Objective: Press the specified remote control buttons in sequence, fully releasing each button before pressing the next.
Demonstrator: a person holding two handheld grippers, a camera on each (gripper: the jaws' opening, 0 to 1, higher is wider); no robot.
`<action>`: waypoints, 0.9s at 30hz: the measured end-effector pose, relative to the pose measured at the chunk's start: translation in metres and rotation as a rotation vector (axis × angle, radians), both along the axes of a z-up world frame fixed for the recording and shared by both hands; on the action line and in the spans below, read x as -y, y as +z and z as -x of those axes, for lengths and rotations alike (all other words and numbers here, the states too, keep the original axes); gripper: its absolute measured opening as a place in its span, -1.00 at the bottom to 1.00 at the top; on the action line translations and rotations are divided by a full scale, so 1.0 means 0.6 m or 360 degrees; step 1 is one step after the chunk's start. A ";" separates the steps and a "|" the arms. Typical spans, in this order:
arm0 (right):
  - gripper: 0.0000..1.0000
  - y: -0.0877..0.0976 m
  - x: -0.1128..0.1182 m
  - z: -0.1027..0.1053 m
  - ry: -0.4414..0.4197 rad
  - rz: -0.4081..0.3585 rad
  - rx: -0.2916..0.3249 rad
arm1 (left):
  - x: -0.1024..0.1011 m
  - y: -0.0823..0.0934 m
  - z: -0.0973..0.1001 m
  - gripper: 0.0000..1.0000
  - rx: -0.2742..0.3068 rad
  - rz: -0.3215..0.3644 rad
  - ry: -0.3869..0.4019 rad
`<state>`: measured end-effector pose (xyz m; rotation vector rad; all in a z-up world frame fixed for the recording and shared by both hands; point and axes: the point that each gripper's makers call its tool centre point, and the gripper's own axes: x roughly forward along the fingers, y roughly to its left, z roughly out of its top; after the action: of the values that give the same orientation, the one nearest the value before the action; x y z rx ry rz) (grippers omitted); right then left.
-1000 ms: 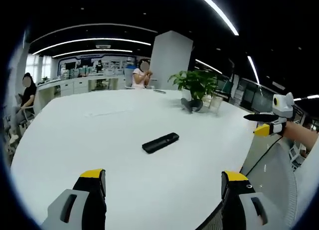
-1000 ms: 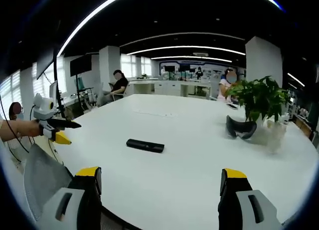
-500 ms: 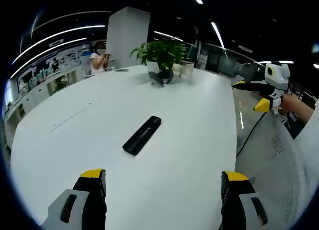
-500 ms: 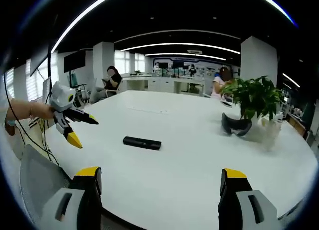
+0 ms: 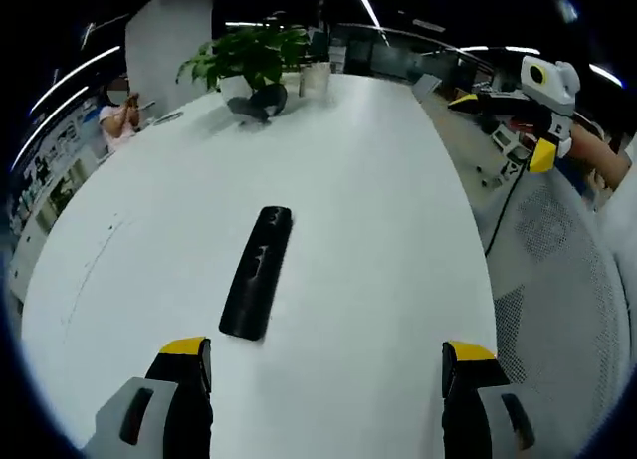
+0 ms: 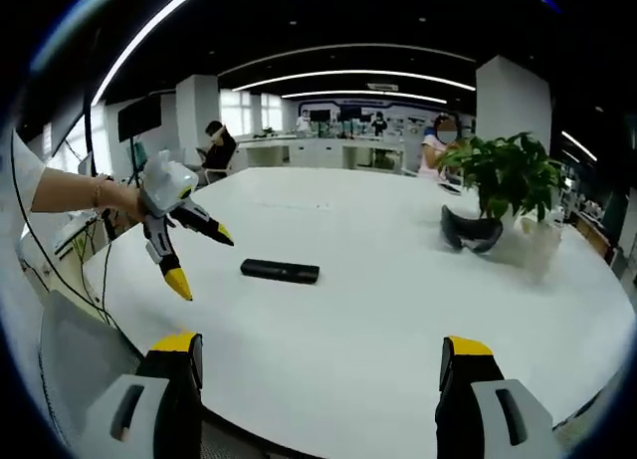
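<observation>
A slim black remote control lies flat on the round white table, just ahead of my left gripper, whose yellow-tipped jaws stand wide open with nothing between them. In the right gripper view the remote lies left of centre, and the left gripper, held by a hand, hovers open just to its left. My right gripper is open and empty near the table's edge, well back from the remote. In the left gripper view it shows at the upper right, off the table.
A potted green plant and a dark visor-like object stand at the table's far side. A grey mesh chair back sits by the table edge. Several people sit at desks in the background.
My left gripper has moved in over the table and tilted down, so the remote is closer to its jaws. The right gripper has stayed nearly still. Both remain open.
</observation>
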<state>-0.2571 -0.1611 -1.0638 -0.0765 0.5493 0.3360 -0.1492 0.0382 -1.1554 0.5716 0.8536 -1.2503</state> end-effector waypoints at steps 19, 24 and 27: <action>0.98 -0.013 0.015 0.008 -0.0078 -0.0053 -0.0033 | 0.036 -0.065 -0.075 0.16 -0.0007 -0.0269 -0.0051; 0.98 -0.011 0.021 0.006 -0.0103 -0.0060 -0.0025 | 0.035 -0.068 -0.097 -0.16 0.0037 -0.0295 -0.0022; 0.75 -0.011 0.023 0.007 -0.0104 -0.0050 -0.0028 | 0.039 -0.067 -0.102 -0.28 0.0047 -0.0282 -0.0023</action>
<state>-0.2611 -0.1752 -1.0706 -0.0250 0.5624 0.2819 -0.0879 0.0145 -1.1955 0.7374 0.9428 -1.1835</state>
